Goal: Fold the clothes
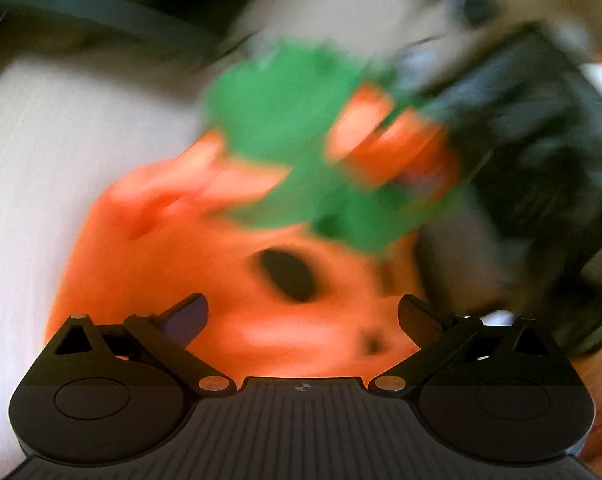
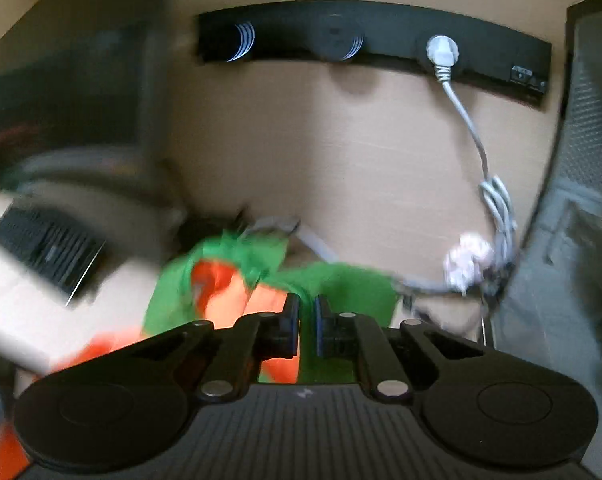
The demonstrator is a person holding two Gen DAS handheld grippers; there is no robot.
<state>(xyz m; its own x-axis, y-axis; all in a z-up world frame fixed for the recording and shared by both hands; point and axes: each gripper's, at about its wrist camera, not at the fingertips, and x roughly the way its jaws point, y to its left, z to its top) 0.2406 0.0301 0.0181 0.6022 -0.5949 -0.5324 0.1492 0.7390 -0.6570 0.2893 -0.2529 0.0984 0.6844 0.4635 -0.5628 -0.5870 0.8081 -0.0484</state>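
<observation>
At lower centre of the right wrist view, the right gripper (image 2: 307,320) pinches the orange-and-green garment (image 2: 341,280) tightly, while the left gripper (image 1: 303,316) gapes empty above its orange part.

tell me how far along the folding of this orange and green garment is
Early. Nothing looks folded: the orange and green garment lies bunched on the white table. In hand: the right gripper is shut on its green edge. The left gripper is open above it, so every fold remains.
</observation>
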